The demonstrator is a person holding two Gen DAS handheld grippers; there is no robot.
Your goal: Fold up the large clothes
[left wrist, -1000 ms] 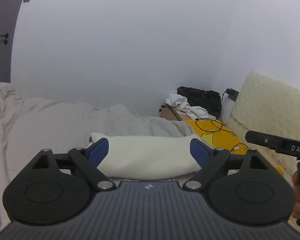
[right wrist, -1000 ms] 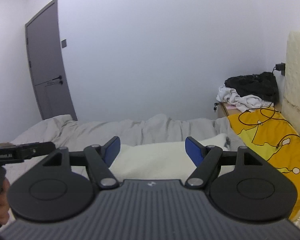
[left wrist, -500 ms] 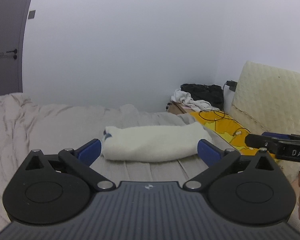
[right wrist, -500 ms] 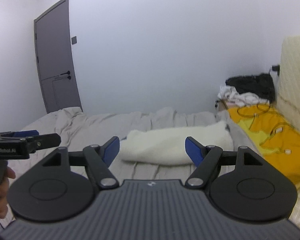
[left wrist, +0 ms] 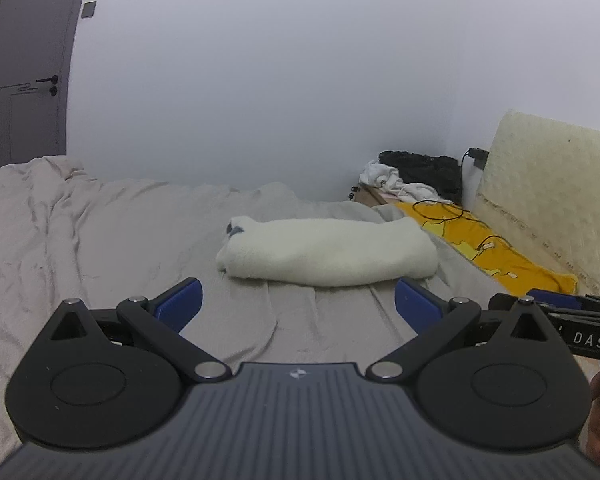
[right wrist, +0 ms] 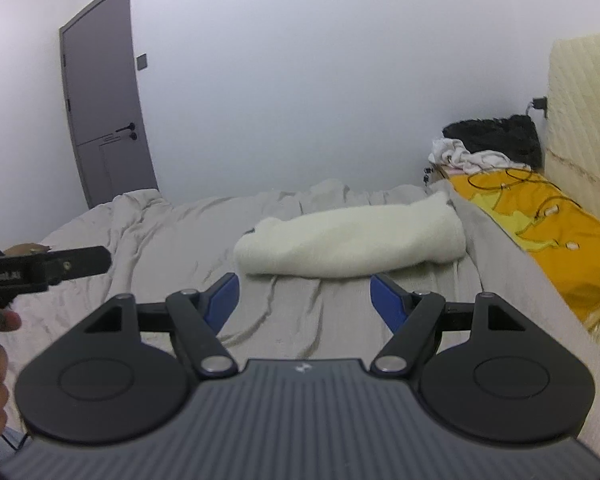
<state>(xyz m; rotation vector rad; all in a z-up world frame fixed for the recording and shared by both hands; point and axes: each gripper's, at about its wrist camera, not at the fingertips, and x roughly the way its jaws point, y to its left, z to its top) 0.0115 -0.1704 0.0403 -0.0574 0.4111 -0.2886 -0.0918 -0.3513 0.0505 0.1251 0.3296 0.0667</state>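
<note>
A folded white fleece garment (left wrist: 328, 254) lay on the grey bedsheet (left wrist: 100, 248) at 12 o'clock from both tools, well clear of them. The left gripper (left wrist: 298, 304) stood spread wide and empty. The right gripper (right wrist: 304, 298) was also apart, with nothing between its 2 blue pads (right wrist: 384, 296).

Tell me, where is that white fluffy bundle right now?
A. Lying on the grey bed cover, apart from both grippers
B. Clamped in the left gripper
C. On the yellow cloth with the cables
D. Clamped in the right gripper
A: the white bundle rests on the grey bed cover, beyond the open left gripper and right gripper.
</note>
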